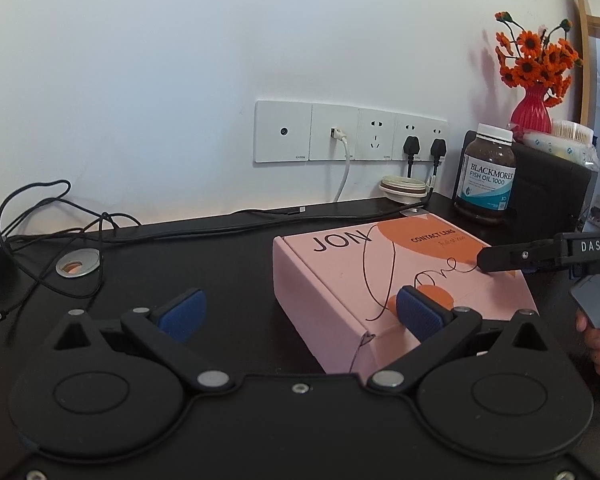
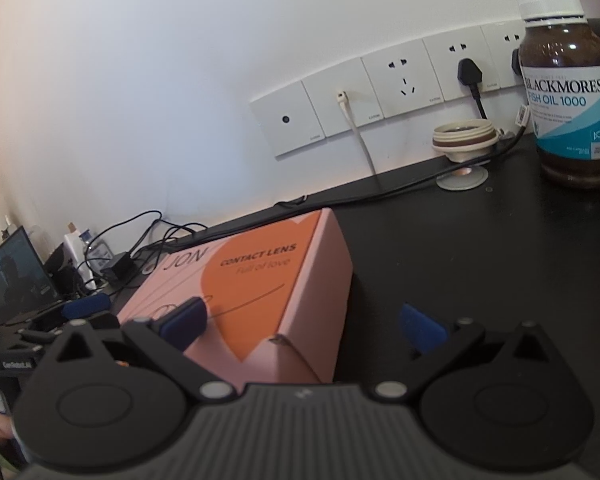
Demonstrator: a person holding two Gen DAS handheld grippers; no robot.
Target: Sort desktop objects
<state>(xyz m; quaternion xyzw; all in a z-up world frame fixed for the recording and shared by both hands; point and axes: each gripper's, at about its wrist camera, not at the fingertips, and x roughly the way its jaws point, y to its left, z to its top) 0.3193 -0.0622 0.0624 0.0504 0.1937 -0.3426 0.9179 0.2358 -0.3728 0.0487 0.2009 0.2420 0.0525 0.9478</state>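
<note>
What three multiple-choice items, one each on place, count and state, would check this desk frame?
1. Where does the fish oil bottle stand?
A. on the pink box
B. on the desk, beyond the box
C. in a gripper

2. How many black plugs sit in the wall sockets?
A. none
B. two
C. four

3. How is the left gripper?
A. open
B. shut on a cable
C. shut on the bottle

Answers: 1 B, its base rests on the dark desktop behind the pink box. 2 B, two side by side. 3 A, its blue pads are wide apart.
</note>
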